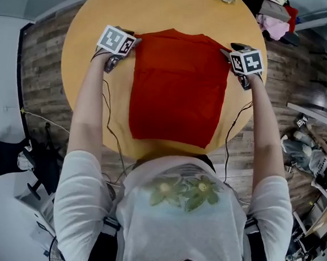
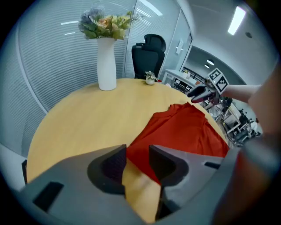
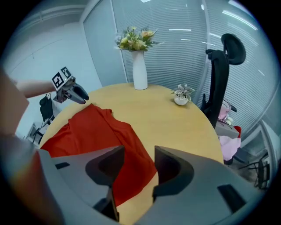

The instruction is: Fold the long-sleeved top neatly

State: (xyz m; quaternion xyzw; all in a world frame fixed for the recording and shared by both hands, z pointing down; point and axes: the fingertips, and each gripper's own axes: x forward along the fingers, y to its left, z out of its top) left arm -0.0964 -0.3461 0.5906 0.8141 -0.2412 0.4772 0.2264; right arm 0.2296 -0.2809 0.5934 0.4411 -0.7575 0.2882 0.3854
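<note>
Round wooden counter (image 1: 162, 13) carries the folded red top (image 1: 178, 88). Left claw (image 2: 137, 151) and right claw (image 3: 139, 154) hover at its far corners, both open, gripping nothing.

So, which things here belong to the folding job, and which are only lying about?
For the job:
red top
left gripper, open
right gripper, open
round table

Just lying about:
white vase of flowers
small potted plant
black office chair

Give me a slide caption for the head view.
Open left tongs and right tongs flank the far edge of a folded red top on a round wooden table.
</note>
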